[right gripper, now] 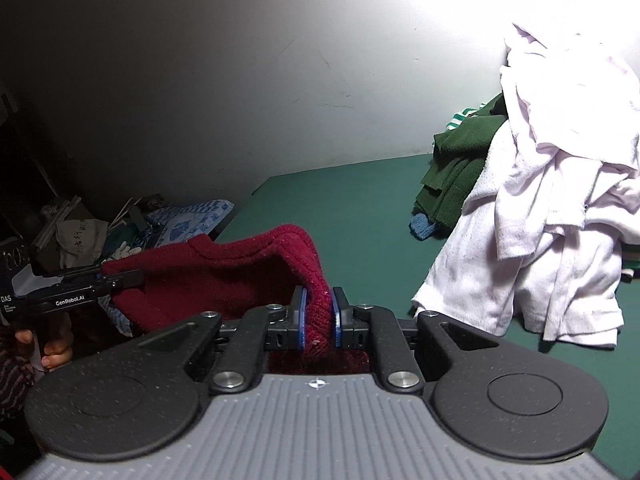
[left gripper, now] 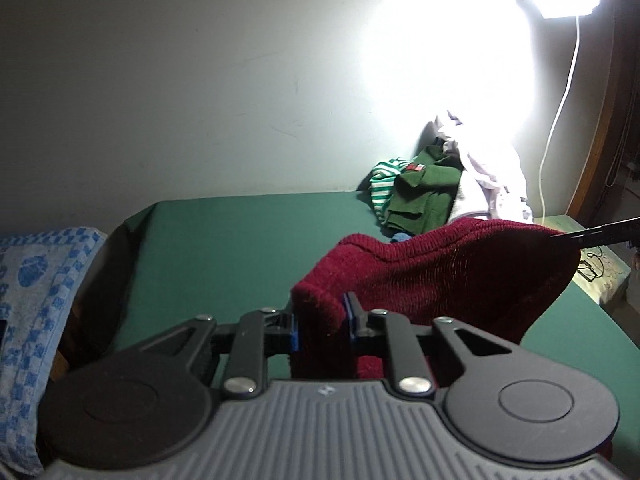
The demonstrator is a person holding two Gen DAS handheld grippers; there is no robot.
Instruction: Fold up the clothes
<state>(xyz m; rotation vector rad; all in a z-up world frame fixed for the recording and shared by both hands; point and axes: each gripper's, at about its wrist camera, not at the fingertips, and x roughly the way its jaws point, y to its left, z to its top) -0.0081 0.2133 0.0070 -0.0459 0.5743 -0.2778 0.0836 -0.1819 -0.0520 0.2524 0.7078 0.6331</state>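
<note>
Left claw (left gripper: pixel 322 322) and right claw (right gripper: pixel 318 320) each pinch the maroon knit (left gripper: pixel 440 268) at lower centre, probably stretching it taut above the green surface (left gripper: pixel 240 248) for folding.

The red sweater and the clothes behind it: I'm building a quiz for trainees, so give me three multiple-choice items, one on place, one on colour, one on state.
1. Where is the clothes pile?
A. Against the wall on the green table
B. On the floor
C. In a basket

2. What colour is the garment on top of the pile?
A. Black
B. Pale pink
C. Orange

3. How is the red sweater held?
A. Lying flat, untouched
B. Gripped by one pair of tongs
C. Gripped by both pairs of tongs

Answers: 1 A, the pile leans on the wall; 2 B, the pale garment tops it; 3 C, left tongs and right tongs each pinch an edge.
</note>
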